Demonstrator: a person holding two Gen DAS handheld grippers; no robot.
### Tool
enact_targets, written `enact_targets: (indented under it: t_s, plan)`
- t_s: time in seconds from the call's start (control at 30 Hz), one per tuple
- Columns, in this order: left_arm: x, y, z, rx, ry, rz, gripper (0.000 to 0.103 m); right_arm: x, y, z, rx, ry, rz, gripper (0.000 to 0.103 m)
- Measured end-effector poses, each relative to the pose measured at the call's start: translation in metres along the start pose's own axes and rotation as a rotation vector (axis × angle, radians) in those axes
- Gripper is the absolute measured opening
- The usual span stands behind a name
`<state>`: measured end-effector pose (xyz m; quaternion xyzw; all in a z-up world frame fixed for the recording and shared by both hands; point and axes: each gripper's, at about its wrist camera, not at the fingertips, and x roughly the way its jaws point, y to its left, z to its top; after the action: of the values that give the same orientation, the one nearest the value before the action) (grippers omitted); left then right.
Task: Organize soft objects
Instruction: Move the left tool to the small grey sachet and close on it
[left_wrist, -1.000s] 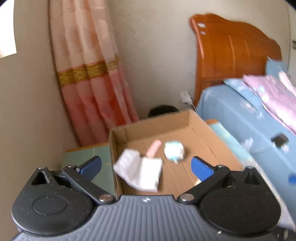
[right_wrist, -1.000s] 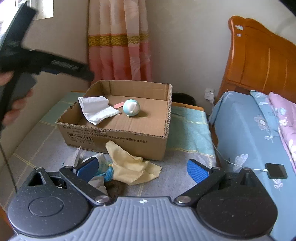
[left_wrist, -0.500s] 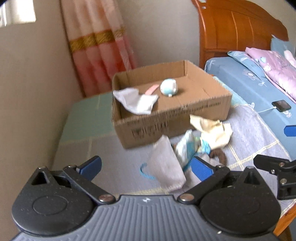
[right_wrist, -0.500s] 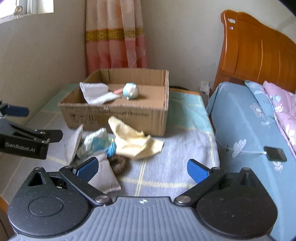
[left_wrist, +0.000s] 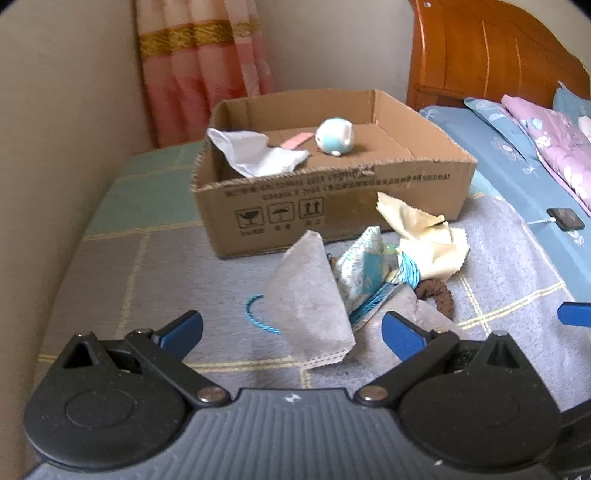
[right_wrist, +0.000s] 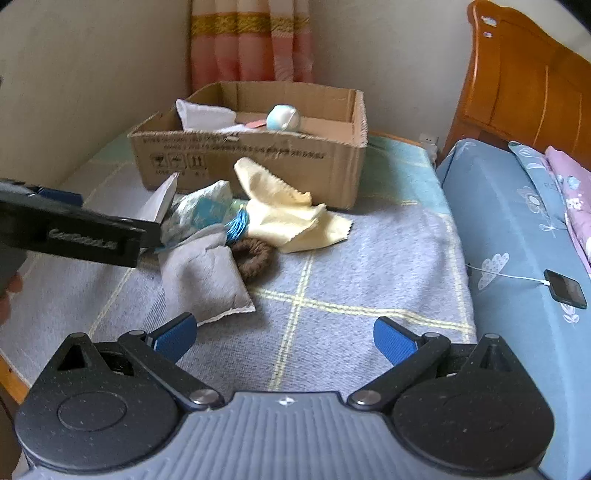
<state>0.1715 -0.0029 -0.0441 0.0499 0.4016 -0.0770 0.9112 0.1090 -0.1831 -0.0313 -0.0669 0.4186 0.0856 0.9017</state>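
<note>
A cardboard box (left_wrist: 406, 188) (right_wrist: 303, 166) stands on a checked blanket and holds a white cloth (left_wrist: 258, 155), a pink strip (left_wrist: 297, 140) and a blue-white ball toy (left_wrist: 335, 137) (right_wrist: 282, 117). In front of it lies a pile: a grey cloth (left_wrist: 306, 295) (right_wrist: 201, 273), a patterned blue cloth (left_wrist: 360, 262), blue yarn (left_wrist: 406, 271), a yellow cloth (left_wrist: 424, 236) (right_wrist: 288, 218) and a brown ring (left_wrist: 437, 295) (right_wrist: 255, 258). My left gripper (left_wrist: 291, 332) is open, just before the grey cloth. My right gripper (right_wrist: 282, 338) is open and empty, over the blanket to the pile's right.
A blue bed (right_wrist: 517, 229) with a phone on a cable (right_wrist: 565, 288) lies to the right, under a wooden headboard (right_wrist: 524, 85). A wall and curtain (left_wrist: 199, 66) stand behind the box. A loose blue string (left_wrist: 258, 314) lies left of the pile.
My left gripper has pulled back from over the box and come down low in front of the pile. My right gripper has also drawn back and lower. Both stay open.
</note>
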Motion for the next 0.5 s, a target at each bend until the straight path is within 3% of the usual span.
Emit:
enact_targets:
  t_s: [0.23, 0.5]
  plan:
    - [0.019, 0.005, -0.001, -0.001, 0.023, 0.003, 0.102, 0.009, 0.004, 0.007, -0.021, 0.025, -0.009, 0.103]
    - [0.007, 0.041, -0.005, -0.065, -0.001, 0.067, 0.102, 0.016, 0.01, 0.014, -0.026, 0.036, 0.001, 0.103]
